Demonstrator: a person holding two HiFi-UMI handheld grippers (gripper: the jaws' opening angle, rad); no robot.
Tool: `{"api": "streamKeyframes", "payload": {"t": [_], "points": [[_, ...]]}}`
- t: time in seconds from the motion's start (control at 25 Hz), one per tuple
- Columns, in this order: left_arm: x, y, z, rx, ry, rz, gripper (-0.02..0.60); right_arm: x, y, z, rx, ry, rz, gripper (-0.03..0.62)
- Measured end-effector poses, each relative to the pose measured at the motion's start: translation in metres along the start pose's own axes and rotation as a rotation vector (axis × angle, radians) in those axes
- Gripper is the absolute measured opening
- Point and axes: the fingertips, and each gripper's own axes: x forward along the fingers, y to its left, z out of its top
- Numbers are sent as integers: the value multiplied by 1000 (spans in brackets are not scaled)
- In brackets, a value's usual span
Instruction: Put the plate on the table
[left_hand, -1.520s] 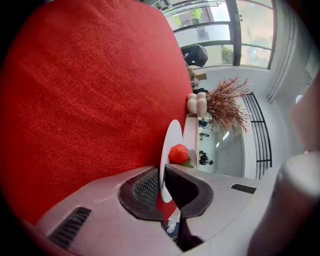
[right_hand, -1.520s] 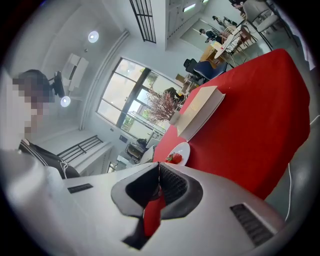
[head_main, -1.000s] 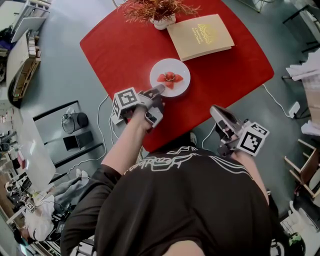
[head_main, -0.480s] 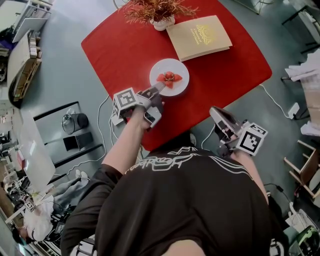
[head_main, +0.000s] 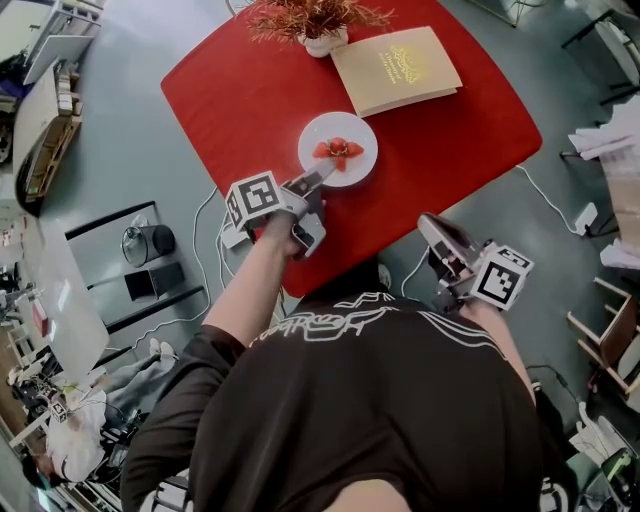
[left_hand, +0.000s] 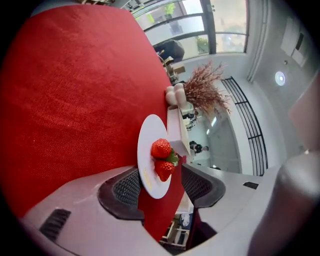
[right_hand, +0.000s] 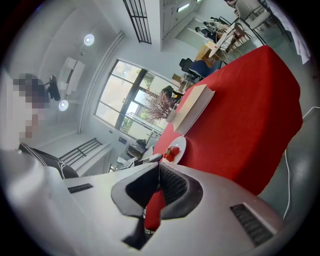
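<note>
Change: the jaws of the left hand-held gripper (head_main: 318, 180) have just been opening, from nearly closed to wide apart.
Left grip: in the left gripper view the left hand-held gripper (left_hand: 162, 186) stands spread, with the near rim of the round white plate (left_hand: 146, 150) still between the ribbed pads (left_hand: 127, 187). The right pad is clearly off the plate and neither looks to be pressing, so the plate is released.
Plate: the round white plate (head_main: 362, 165) lies flat on the red tabletop (head_main: 250, 90), near the edge closest to the person, and carries two red strawberries (head_main: 338, 151). It sits in about the same spot as a second ago.
Right grip: the right hand-held gripper (head_main: 435, 232) hangs off the tabletop's near edge, well apart from the plate. In the right gripper view its jaws (right_hand: 157, 168) meet at the tips with nothing between them.
Surroundings: a tan hardcover book with a gold ornament (head_main: 397, 68) and a small white vase of dried reddish stems (head_main: 315, 25) stand at the far side, clear of the plate.
Meaning: the plate seems placed, so the task looks all but done. What remains is probably drawing the left jaws back without nudging the rim.
</note>
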Motion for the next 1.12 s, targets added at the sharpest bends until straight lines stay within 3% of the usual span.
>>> {"api": "streamKeyframes", "payload": {"t": [0.36,0.56,0.92,1.12], "points": [[4,-1,-11,272,72,117,232,-4,1,-8,0,12,2,8],[4,0,-14,362,108,150,239,-5,3,-10,-2,24,9,8],[5,-1,-33,644,220,222,279,-12,4,-17,12,33,17,8],[2,1,-37,712,232,268,279,-17,8,-20,16,30,23,8]]}}
